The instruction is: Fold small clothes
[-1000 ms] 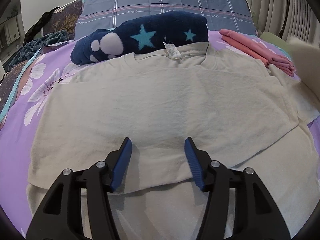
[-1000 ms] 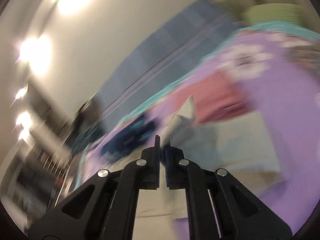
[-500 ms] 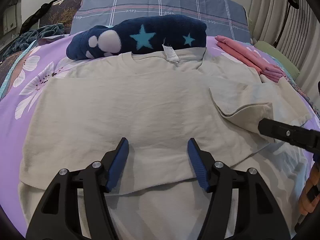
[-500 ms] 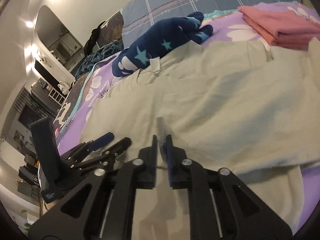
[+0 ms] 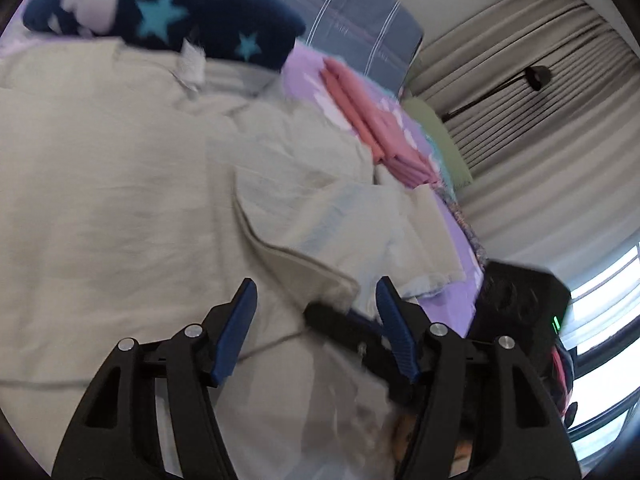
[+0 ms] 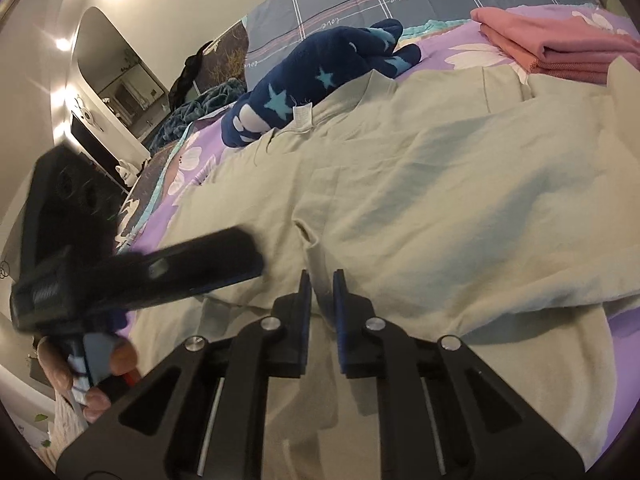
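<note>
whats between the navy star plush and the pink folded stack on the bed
In the right wrist view, a bare stretch of purple floral bedsheet separates the navy star plush from the pink folded stack; the beige shirt lies just below that gap.

Black left gripper (image 5: 316, 300), blue-padded jaws, silver screws, matching right gripper (image 6: 319, 288)
</note>
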`<state>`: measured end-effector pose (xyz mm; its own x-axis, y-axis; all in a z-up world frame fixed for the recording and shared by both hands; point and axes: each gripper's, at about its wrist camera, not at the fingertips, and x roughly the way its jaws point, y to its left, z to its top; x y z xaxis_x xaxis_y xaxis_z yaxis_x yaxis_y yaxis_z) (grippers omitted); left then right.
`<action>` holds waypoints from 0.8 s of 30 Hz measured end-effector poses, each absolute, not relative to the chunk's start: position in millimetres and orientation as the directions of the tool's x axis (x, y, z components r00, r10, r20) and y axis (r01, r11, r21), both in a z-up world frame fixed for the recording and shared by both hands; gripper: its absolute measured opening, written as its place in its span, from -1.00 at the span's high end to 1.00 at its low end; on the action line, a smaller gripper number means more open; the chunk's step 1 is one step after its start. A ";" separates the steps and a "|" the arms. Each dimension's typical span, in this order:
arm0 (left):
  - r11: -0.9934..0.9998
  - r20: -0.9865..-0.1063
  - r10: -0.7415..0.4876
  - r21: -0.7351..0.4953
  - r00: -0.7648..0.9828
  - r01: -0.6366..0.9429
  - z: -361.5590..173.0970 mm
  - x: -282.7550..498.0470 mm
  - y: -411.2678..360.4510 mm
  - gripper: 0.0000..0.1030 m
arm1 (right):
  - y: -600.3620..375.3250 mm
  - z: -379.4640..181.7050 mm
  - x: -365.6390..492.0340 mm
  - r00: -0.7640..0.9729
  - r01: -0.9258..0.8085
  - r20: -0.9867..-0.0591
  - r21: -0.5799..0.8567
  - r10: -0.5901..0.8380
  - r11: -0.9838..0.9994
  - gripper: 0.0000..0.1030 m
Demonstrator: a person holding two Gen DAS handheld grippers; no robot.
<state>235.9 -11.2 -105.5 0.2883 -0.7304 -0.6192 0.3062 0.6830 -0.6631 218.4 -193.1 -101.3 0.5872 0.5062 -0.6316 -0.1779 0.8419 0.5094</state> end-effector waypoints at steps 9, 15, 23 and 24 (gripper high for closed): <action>0.747 -0.689 -0.665 -0.609 0.287 0.267 -109.6 266.5 -56.4 0.90 | -200.6 -96.8 214.0 0.592 -0.200 -0.588 0.556 0.551 0.807 0.75; 0.738 -0.596 -0.674 -0.569 0.437 0.361 -32.9 265.6 -53.4 0.91 | -209.5 -71.2 207.3 0.568 -0.337 -0.566 0.503 0.597 0.796 0.74; 0.798 -0.481 -0.598 -0.430 0.641 0.422 57.5 232.3 -1.5 0.91 | -274.3 -110.5 230.3 0.591 0.109 -0.684 0.594 0.429 0.797 1.00; 0.813 -0.481 -0.578 -0.415 0.659 0.409 59.4 229.1 9.7 0.91 | -270.8 -107.5 229.0 0.593 0.105 -0.695 0.567 0.407 0.817 1.00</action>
